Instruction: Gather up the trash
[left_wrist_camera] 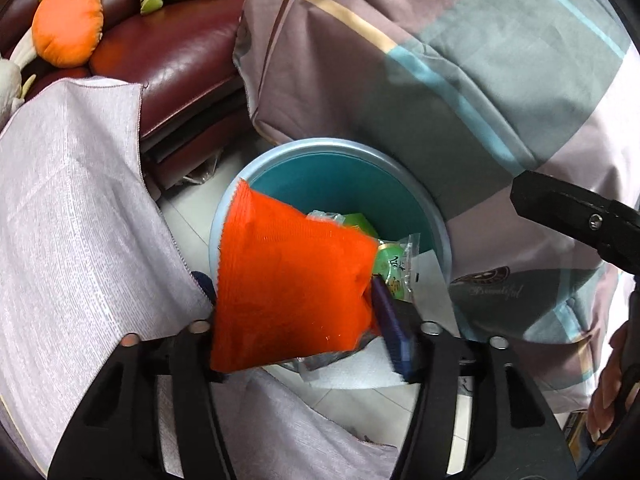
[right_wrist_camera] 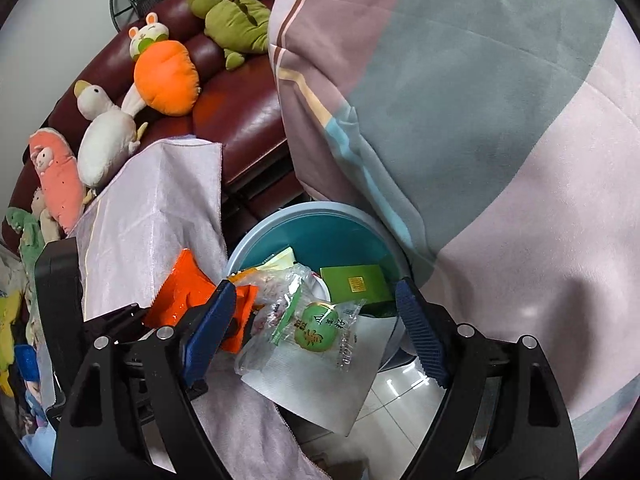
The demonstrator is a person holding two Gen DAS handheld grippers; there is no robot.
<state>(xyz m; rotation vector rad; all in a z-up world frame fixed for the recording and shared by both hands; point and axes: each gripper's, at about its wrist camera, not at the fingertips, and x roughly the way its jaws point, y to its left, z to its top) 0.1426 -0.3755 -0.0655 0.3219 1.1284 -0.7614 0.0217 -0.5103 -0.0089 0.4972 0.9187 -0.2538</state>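
Observation:
A teal round bin (left_wrist_camera: 340, 188) stands on the floor between a sofa and a quilt; it also shows in the right wrist view (right_wrist_camera: 320, 236). It holds wrappers, a green box (right_wrist_camera: 356, 284) and a clear packet with a green cake (right_wrist_camera: 316, 328). My left gripper (left_wrist_camera: 296, 312) is shut on an orange snack bag (left_wrist_camera: 288, 284) and holds it over the bin's near rim. The bag shows at the left in the right wrist view (right_wrist_camera: 188, 296). My right gripper (right_wrist_camera: 320, 320) is open over the bin, with nothing between its blue pads (right_wrist_camera: 420, 328).
A dark red leather sofa (left_wrist_camera: 176, 60) with plush toys (right_wrist_camera: 168, 76) lies beyond the bin. A pale lilac cloth (left_wrist_camera: 72, 208) hangs at the left. A large striped quilt (left_wrist_camera: 460, 60) crowds the bin's right side. White floor tiles (right_wrist_camera: 400, 408) show below.

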